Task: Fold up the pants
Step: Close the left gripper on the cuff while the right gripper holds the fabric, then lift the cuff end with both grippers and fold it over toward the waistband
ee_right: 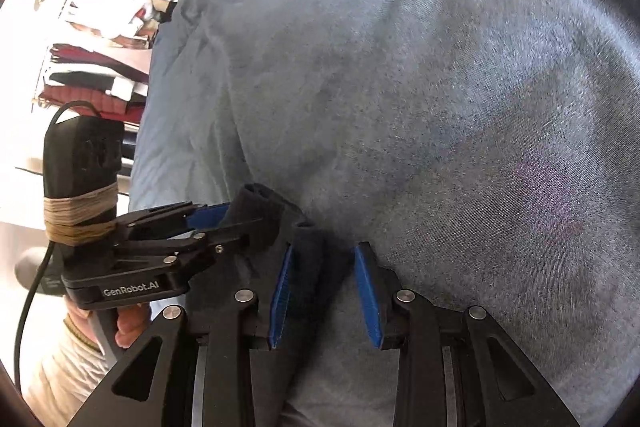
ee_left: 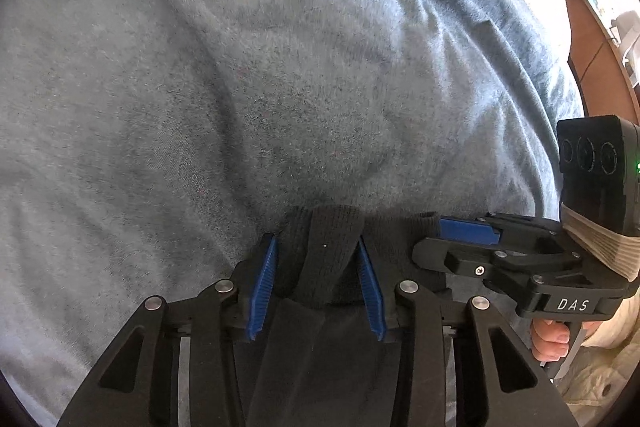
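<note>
Both the left gripper [ee_left: 316,283] and right gripper [ee_right: 326,291] had jaws clamped on the dark knit pants' [ee_left: 332,255] edge above the grey-blue cloth surface [ee_left: 240,67], folding seemingly barely begun.

The dark pants [ee_left: 320,259] are cut off at six o'clock in the left wrist view, where their lower part is hidden behind the left gripper [ee_left: 318,243]. The contact between the right gripper [ee_right: 324,251] and the fabric cannot be made out. The grey-blue blanket [ee_left: 240,67] is cut off by the lens edge from seven to twelve o'clock. The stacked clothes [ee_right: 112,27] at ten o'clock in the right wrist view are overexposed and too small to be told apart.
</note>
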Motion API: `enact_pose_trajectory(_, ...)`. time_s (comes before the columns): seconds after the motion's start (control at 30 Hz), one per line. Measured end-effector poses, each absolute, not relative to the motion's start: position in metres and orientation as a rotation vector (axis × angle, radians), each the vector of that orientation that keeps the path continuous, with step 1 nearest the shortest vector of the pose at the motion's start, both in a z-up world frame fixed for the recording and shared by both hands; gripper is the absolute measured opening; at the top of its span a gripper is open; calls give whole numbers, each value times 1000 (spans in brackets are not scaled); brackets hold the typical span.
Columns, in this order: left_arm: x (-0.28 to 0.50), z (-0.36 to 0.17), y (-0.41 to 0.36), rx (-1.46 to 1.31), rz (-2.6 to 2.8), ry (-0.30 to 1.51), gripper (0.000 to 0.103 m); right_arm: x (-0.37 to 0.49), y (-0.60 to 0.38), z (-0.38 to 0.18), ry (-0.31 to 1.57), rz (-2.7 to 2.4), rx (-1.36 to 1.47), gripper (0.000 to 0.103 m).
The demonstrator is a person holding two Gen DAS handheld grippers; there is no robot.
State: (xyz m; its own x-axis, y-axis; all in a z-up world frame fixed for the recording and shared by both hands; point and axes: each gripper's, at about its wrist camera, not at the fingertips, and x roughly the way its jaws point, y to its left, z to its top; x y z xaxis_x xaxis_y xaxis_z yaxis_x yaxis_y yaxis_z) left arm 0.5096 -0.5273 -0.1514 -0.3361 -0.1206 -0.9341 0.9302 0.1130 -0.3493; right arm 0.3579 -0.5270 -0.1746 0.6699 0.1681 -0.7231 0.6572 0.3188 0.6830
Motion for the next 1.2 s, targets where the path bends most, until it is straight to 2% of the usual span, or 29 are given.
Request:
enact_pose_trajectory(0.2, 515, -151, -522, 816, -1404, 1452, 26, 364, -527, -182, 826, -373, 1210, 32)
enact_pose_trajectory(0.33, 505, -133, -519, 842, -1420, 1362, 18, 367, -527, -180, 828, -357, 1204, 18)
enact_pose_trajectory(0.47, 497, -103, -509, 813, -1428, 1291, 18, 367, -528, -163, 814, -353, 1176, 15)
enact_pose_trajectory(0.77, 506, -21, -464, 738, -1425, 1141, 18, 363, -499, -77, 730, -320, 980, 14)
enact_pose_trajectory(1.2, 500, 76, -337, 685, -1320, 944, 18, 365, -399, 27, 616, -197, 757, 14)
